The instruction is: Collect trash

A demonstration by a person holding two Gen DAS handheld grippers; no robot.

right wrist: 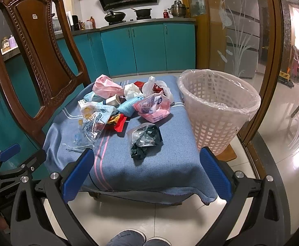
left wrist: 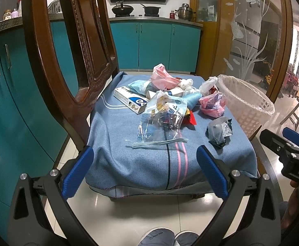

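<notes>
A pile of trash lies on a chair seat covered with a blue cloth [left wrist: 149,160] [right wrist: 149,164]: pink plastic bags [left wrist: 212,104] [right wrist: 152,107], a clear zip bag [left wrist: 159,123] [right wrist: 89,127], a white carton [left wrist: 129,99], and a dark crumpled wrapper [left wrist: 219,131] [right wrist: 145,141] lying apart at the front right. A white lattice bin [left wrist: 245,106] [right wrist: 217,110] with a clear liner stands to the right of the seat. My left gripper [left wrist: 145,160] is open and empty before the seat's front edge. My right gripper [right wrist: 146,162] is open and empty, also before the front edge.
The chair's carved wooden back [left wrist: 73,51] [right wrist: 36,61] rises on the left. Teal kitchen cabinets [left wrist: 155,45] [right wrist: 139,49] stand behind. A frosted glass door [left wrist: 251,37] [right wrist: 241,41] is on the right. The floor is pale tile. Shoes [left wrist: 165,237] show at the bottom.
</notes>
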